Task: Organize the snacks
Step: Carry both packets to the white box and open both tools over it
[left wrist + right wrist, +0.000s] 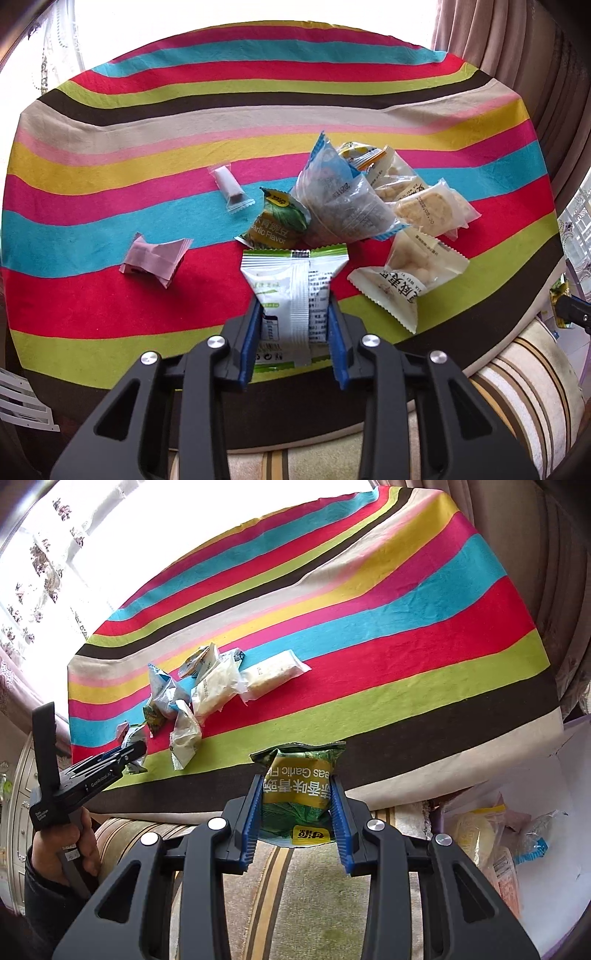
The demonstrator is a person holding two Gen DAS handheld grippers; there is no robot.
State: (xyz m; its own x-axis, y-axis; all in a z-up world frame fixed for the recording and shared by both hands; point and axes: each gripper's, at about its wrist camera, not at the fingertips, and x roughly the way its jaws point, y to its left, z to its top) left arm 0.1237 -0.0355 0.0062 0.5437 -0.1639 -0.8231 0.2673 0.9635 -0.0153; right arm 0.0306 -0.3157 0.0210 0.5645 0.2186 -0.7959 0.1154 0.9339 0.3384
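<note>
My left gripper is shut on a white and green snack packet, held just above the striped tablecloth. Beyond it lies a pile of snacks: a green garlic pea packet, a clear blue-edged bag, and several pale cracker packets. A pink wrapped candy and a small clear-wrapped bar lie apart to the left. My right gripper is shut on a green garlic pea packet, off the table's near edge above a striped cushion. The left gripper shows at left in the right wrist view.
A white box holding several snack bags stands at the lower right beside the table. The snack pile sits on the table's left part. Curtains hang on the right. A window is behind the table.
</note>
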